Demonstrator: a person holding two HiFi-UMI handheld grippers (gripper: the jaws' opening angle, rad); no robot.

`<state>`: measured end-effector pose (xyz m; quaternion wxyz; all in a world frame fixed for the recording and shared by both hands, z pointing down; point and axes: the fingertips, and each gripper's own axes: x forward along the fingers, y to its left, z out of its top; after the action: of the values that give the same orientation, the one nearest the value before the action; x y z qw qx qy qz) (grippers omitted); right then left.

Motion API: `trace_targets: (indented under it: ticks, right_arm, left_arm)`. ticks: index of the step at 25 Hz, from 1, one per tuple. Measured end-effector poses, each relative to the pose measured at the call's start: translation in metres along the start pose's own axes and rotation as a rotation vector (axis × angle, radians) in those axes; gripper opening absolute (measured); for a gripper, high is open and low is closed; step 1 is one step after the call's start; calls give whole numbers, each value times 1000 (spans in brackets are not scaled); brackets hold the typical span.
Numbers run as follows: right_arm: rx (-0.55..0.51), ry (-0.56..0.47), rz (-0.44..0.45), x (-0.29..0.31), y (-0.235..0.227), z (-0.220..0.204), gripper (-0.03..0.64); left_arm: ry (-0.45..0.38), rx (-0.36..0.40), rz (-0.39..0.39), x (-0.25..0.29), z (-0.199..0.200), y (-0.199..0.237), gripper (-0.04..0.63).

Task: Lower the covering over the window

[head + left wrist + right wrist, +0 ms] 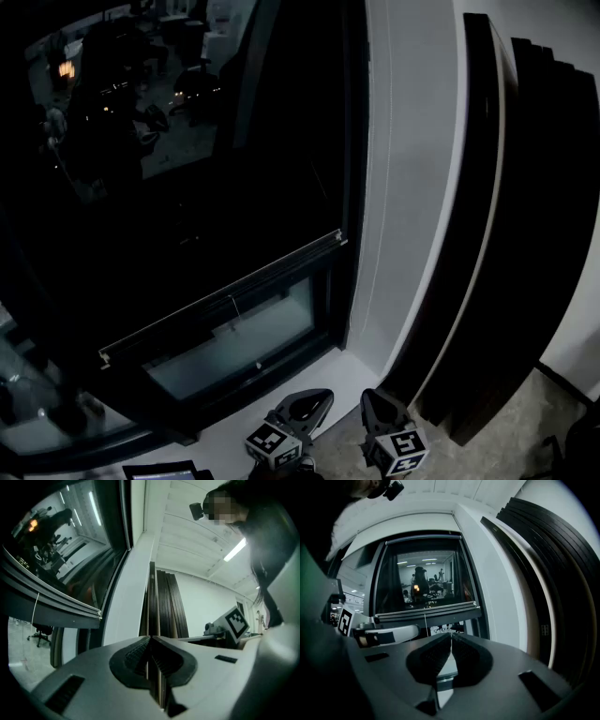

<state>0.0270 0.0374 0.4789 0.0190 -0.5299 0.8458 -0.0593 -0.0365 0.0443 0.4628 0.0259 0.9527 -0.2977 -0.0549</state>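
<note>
The window's dark blind is drawn most of the way down; its bottom bar [225, 298] [51, 609] [426, 611] hangs a little above the sill, with a strip of pale glass [234, 347] showing below. A thin pull cord [35, 616] [425, 620] dangles from the bar. Both grippers sit low, just in front of the sill and apart from the blind. My left gripper [323, 396] [150, 637] is shut with nothing in it. Beside it, my right gripper [368, 396] [451, 633] has its pads meeting at the tip and holds nothing.
A white wall pillar [403, 187] stands right of the window. Several tall dark panels [525, 234] [164, 602] lean against the wall further right. The white sill [328, 370] runs under the frame. A small screen edge [159, 472] shows at the bottom left.
</note>
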Motion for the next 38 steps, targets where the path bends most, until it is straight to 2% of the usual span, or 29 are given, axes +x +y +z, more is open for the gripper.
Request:
trace_targets:
  ticks: [9, 12, 15, 20, 26, 30, 33, 38]
  right_arm:
    - [-3, -43, -15, 114, -35, 37, 12]
    - [13, -81, -19, 137, -50, 55, 12]
    - [-20, -92, -30, 159, -65, 74, 12]
    - [-67, -135, -63, 191, -104, 105, 12]
    - [-101, -122, -24, 240, -141, 129, 14]
    - [-145, -111, 3, 275, -161, 144, 77]
    - [-170, -119, 13, 301, -170, 161, 83]
    - [-182, -123, -24, 340, -194, 179, 83]
  left_arm:
    - [-33, -8, -61, 47, 18, 94, -3]
    - [-39, -13, -67, 59, 21, 112, -3]
    - [-37, -22, -67, 68, 18, 126, -3]
    - [-26, -34, -33, 89, 14, 145, -3]
    - [-49, -30, 30, 118, 23, 169, -3]
    - [-62, -22, 70, 139, 32, 183, -3]
    - [-62, -16, 93, 151, 35, 190, -3]
    - [-61, -3, 119, 165, 35, 199, -3]
